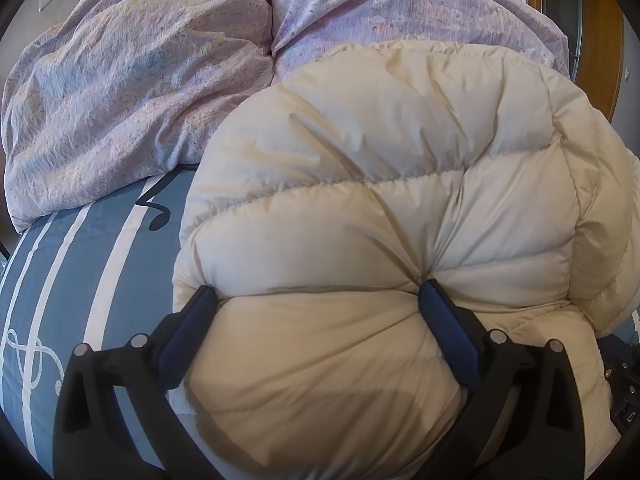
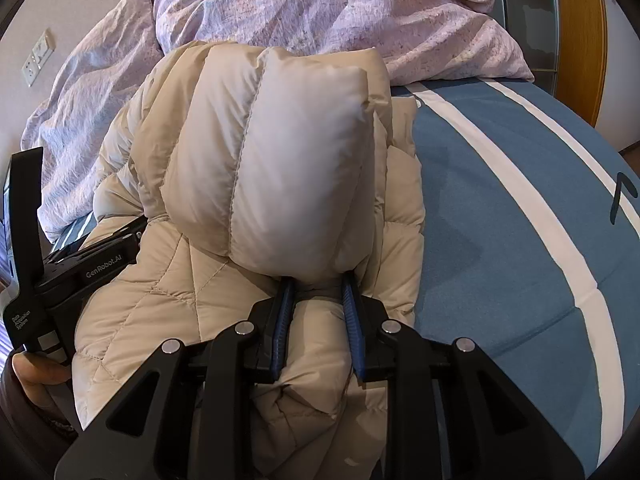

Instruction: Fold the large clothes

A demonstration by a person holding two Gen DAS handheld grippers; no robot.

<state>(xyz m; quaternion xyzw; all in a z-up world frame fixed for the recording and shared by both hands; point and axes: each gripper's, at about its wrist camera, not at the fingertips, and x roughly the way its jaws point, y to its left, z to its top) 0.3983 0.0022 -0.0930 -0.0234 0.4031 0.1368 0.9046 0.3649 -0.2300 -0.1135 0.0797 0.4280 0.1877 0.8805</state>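
A cream quilted down jacket (image 1: 380, 208) lies bunched on the bed; it also fills the right wrist view (image 2: 280, 160). My left gripper (image 1: 318, 294) has its jaws wide apart, with a thick fold of the jacket bulging between the blue fingers (image 1: 444, 320). My right gripper (image 2: 318, 280) has its jaws close together, pinching a puffy fold of the jacket that stands up in front of it. The left gripper's black body (image 2: 80, 268) shows at the left of the right wrist view, held by a hand.
The bed has a blue sheet with white stripes (image 2: 520, 220), also showing in the left wrist view (image 1: 80, 280). A crumpled pink-lilac duvet (image 1: 140, 80) lies at the far side. A wall socket (image 2: 38, 58) and a wooden door frame (image 2: 580, 32) stand behind.
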